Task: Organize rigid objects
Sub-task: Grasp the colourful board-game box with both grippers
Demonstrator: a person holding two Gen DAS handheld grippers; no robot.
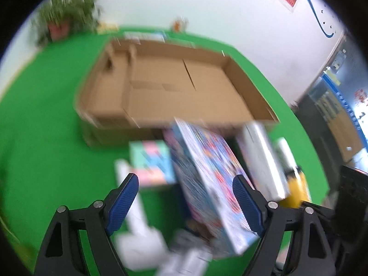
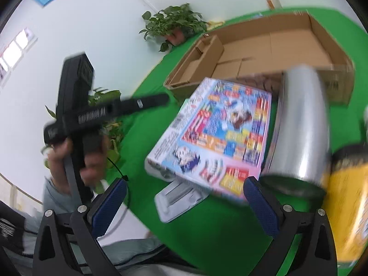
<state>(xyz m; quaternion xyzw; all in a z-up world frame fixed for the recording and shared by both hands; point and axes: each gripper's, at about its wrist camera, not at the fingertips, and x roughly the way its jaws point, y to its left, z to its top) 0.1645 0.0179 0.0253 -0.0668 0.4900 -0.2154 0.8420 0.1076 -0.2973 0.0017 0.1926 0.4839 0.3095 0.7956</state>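
While both frames are motion-blurred, the main items read clearly. One shallow cardboard tray point(image 1: 174, 80) of corrugated brown board lies on the green cloth point(image 1: 46, 115); it has low walls, a narrow partitioned strip at one end, and a bare floor. Just in front of its near wall lies the clutter: one flat, glossy, rectangular printed box point(image 2: 220, 135), tilted and resting on other items; one smooth silver cylinder point(image 2: 301, 124) beside it; one yellow container point(image 2: 345, 207) at the cylinder's end; one pastel box point(image 1: 151, 161); and white pieces point(image 1: 140, 225) too blurred to identify. The left gripper point(image 1: 185, 202) has its ribbed blue pads point(image 1: 125, 200) spread wide, pinching nothing, above the printed box. The right gripper point(image 2: 185, 203) is likewise spread and empty, near that box's lower edge. Open cloth lies to the tray's left. A hand point(image 2: 76, 158) holds the left gripper's black body.
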